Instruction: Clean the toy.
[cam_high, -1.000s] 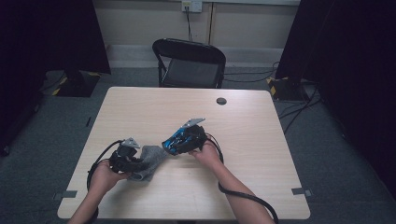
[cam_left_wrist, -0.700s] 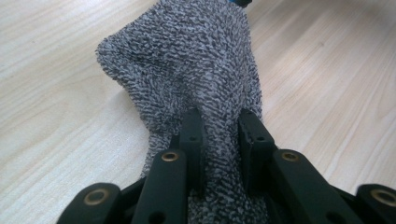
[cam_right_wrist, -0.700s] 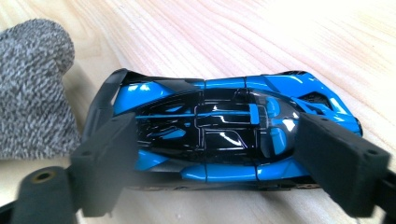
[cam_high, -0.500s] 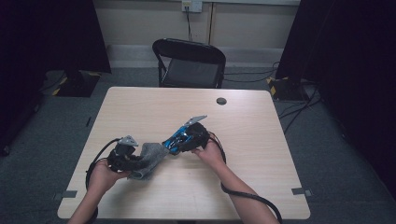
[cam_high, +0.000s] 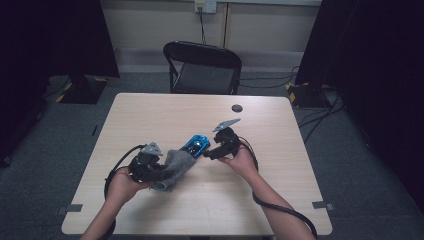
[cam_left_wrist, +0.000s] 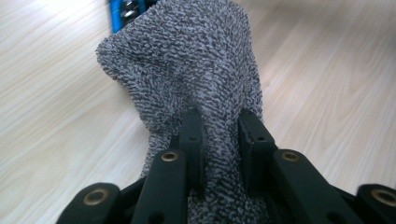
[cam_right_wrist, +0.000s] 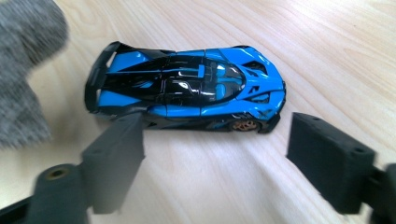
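On the pale wooden table (cam_high: 150, 120) we count one blue toy sports car (cam_right_wrist: 187, 93), one grey knitted cloth (cam_left_wrist: 187, 70) and one small dark disc (cam_high: 237, 108) (far side). Our left gripper (cam_left_wrist: 219, 135) pinches the cloth; our right gripper (cam_right_wrist: 215, 154), jaws wide and just closing, stands beside the car without touching it.

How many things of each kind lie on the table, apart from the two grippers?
Blue toy car: 1
Grey cloth: 1
Small dark round disc: 1
Total: 3
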